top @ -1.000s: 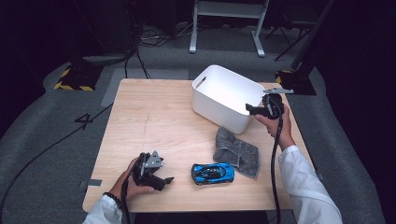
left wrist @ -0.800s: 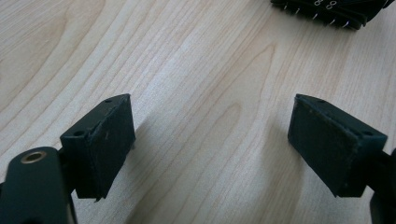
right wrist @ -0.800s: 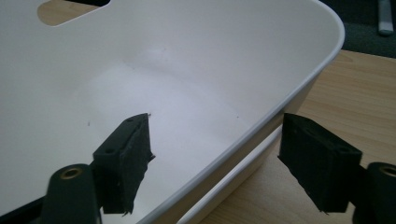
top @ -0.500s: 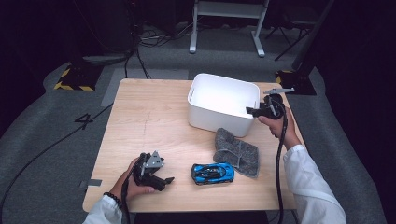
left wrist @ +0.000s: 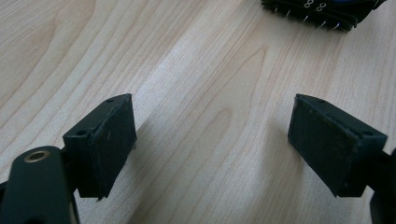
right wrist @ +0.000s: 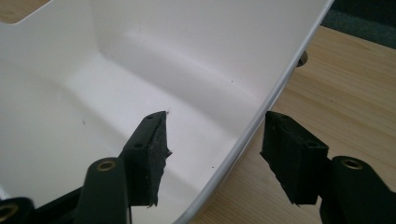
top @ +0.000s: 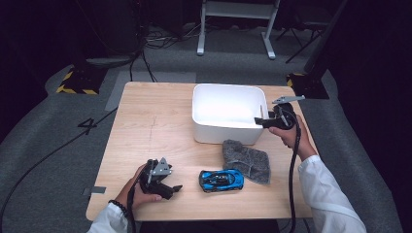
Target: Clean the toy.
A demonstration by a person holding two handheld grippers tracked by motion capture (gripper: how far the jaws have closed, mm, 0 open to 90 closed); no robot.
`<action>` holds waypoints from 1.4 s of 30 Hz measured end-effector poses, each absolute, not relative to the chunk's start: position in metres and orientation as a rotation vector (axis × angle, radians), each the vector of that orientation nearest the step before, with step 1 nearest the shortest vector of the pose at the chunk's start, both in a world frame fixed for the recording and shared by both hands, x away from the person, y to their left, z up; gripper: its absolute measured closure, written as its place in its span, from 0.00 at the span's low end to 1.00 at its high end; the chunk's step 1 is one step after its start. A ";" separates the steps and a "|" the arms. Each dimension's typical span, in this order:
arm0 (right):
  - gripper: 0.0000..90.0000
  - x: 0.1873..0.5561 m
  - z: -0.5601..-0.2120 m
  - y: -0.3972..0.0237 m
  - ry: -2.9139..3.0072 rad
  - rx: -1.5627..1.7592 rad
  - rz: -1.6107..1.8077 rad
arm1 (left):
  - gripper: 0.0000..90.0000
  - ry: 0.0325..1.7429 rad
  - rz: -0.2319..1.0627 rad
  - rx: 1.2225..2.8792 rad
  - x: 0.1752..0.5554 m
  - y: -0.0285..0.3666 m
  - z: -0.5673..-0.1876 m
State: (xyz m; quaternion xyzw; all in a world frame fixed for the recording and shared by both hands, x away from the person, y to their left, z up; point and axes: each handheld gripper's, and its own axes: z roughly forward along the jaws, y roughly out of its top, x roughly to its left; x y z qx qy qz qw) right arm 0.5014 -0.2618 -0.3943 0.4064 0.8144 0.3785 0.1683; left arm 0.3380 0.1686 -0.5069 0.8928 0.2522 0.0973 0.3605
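So far, only the positioning of the white bin (top: 228, 112) appears to be under way. It stands upright toward one o'clock on the bench (top: 145, 126), and its right-hand wall (right wrist: 261, 116) is straddled by the right gripper (top: 260, 121): one jaw is inside the empty bin, the other outside over the wood. These jaws have just been closing, yet a gap is seen on both sides of the wall, so no grip is made.

Nothing has been loaded. The blue toy car (top: 221, 179) lies at six o'clock, just beside the grey cloth (top: 247, 160), which rests in front of the bin. The left gripper (top: 176, 188) is parked at seven o'clock, jaws apart over bare wood, holding nothing. Judging by this, gathering the car and cloth remains to be done.
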 end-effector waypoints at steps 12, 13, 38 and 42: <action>0.45 0.492 -0.392 -0.262 2.367 1.141 1.089 | 0.17 0.627 0.244 2.308 0.335 0.163 -0.507; 0.45 0.490 -0.392 -0.262 2.369 1.152 1.093 | 0.17 0.627 0.243 2.308 0.335 0.162 -0.507; 0.26 0.423 -0.365 -0.310 2.289 0.811 1.320 | 0.17 0.626 0.239 2.307 0.335 0.161 -0.507; 0.26 0.402 -0.368 -0.316 2.280 0.746 1.375 | 0.17 0.626 0.238 2.306 0.335 0.161 -0.507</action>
